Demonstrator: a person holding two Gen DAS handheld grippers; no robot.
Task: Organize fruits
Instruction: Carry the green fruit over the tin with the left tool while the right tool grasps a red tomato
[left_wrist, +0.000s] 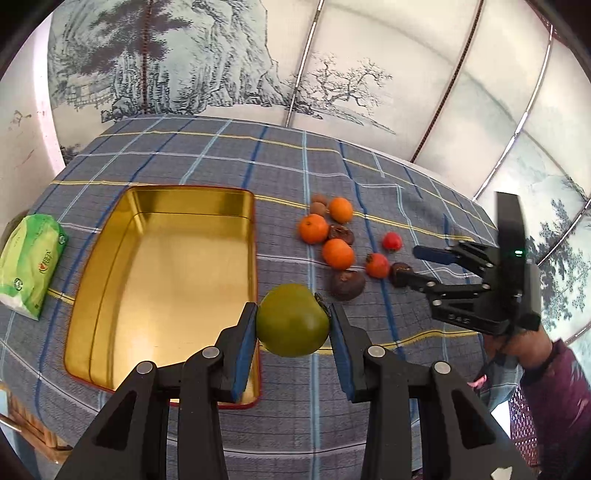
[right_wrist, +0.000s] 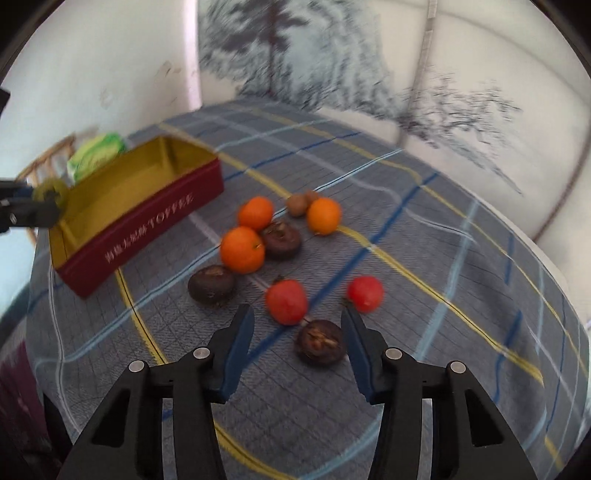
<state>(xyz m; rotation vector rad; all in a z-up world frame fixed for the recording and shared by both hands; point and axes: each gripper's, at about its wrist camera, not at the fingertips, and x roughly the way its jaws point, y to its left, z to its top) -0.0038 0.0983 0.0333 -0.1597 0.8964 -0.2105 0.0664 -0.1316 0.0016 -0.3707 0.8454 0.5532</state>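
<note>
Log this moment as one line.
left claw: holds green fruit by tin | right claw: open over dark fruit | tin: empty

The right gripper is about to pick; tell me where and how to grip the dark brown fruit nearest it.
Grip the dark brown fruit across its widest middle, coming straight down from above. It sits squat with its cracked top up. The open right gripper already has one finger beside it; a red fruit crowds the far side.
</note>
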